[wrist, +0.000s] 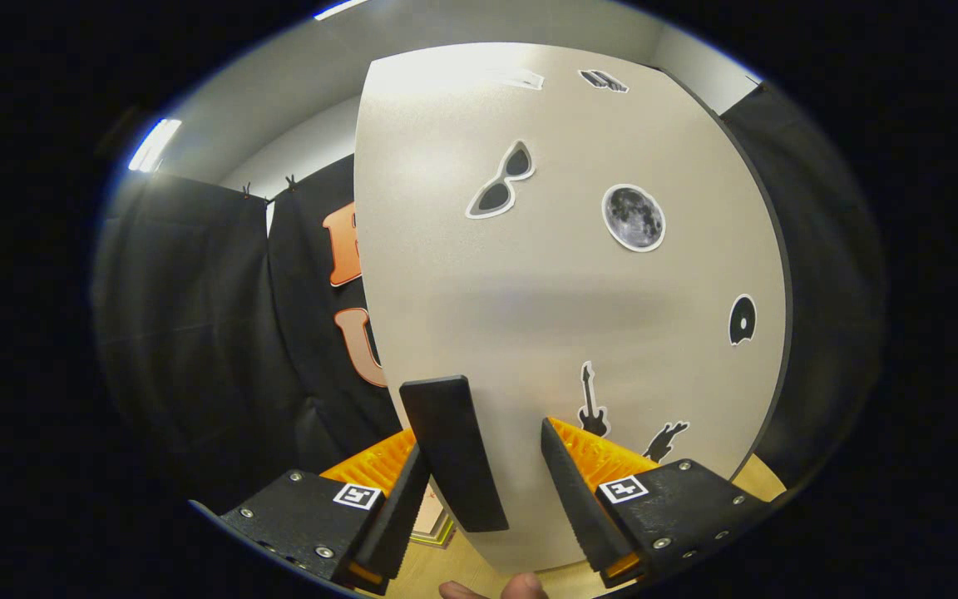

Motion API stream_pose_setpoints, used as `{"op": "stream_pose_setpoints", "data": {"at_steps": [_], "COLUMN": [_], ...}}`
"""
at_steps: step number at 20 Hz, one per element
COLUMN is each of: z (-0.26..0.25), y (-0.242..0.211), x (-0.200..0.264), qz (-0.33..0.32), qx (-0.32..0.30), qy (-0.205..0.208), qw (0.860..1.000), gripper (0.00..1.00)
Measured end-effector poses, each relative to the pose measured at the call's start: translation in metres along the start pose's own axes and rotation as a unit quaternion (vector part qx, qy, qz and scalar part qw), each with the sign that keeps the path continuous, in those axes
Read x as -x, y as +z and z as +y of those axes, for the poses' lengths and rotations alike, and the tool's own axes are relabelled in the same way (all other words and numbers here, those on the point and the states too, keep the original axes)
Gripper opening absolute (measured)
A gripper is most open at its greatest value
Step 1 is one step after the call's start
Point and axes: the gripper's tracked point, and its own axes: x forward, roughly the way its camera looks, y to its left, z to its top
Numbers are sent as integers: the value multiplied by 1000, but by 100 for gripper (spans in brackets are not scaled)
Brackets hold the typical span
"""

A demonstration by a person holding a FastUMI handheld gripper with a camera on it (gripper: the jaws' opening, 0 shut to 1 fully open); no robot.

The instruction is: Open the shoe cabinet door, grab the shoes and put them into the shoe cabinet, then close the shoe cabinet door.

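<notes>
**Hand-held gripper at the handle of the shoe cabinet door**

The shoe cabinet door (562, 283) is a pale, matte beige panel with a faint grain and a dark edge down its far side. It stands just ahead of the hand-held gripper (496, 482), and light glares off its upper part. On the door are several stickers: a pair of sunglasses (501, 180) high up, a moon (634, 217) beside it, a small disc (742, 320) near the dark edge, 2 guitars (592, 403) low down, and 2 more at the very top, too small to tell.

A dark bar handle (454, 453) is fixed low on the door. It stands between the gripper's fingers (570, 491), close beside one of them; the other is well apart from it, so the jaws are fairly wide and not pressing on the handle. Whether the near finger touches the handle I cannot tell.

Beside the door hangs the black cloth wall (196, 333), clipped up along its top edge. Above it are a plain light wall and ceiling with a strip light (155, 144). Below the door is a light wooden floor (454, 566), with something flat and framed (433, 524) lying on it. Fingertips (496, 589) of a person show beneath the gripper.
</notes>
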Motion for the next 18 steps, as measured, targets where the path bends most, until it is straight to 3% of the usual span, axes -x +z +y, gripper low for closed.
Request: {"op": "stream_pose_setpoints", "data": {"at_steps": [6, 16, 18], "z": [-5, -4, 6], "y": [-3, -6, -5], "x": [-3, -8, -2], "qz": [-4, 9, 19], "qx": [69, 72, 45], "qy": [-33, -37, -24], "qw": [997, 997, 998], "gripper": [82, 84, 85]}}
